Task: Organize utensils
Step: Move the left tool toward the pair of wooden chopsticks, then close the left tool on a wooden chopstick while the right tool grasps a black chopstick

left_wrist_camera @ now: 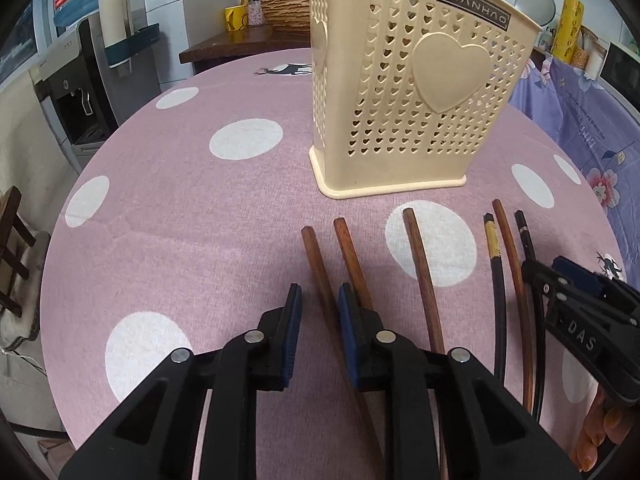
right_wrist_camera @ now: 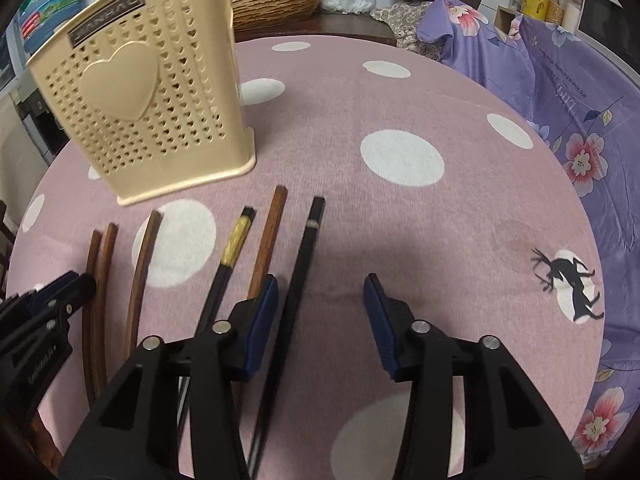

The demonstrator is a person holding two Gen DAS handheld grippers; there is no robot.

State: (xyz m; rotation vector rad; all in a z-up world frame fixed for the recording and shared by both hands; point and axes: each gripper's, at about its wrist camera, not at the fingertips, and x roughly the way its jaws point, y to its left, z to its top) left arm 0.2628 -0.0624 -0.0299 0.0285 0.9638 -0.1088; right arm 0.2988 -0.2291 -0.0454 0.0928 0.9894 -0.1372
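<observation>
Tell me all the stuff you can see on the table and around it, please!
holder: one, cream plastic with heart holes, standing upright on the table behind the chopsticks.
brown chopsticks: four, wooden, lying on the cloth in front of the holder.
black chopsticks: two, one with a gold band, lying among the brown ones on the right.
tablecloth: one, pink with white dots and black deer, covering the round table.
purple cloth: one, flowered, draped beside the table on the right.
water dispenser: one, grey, off to the left.
left gripper: one, black with blue pads, a brown chopstick between its pads.
right gripper: one, black with blue pads, open around a black chopstick.
</observation>
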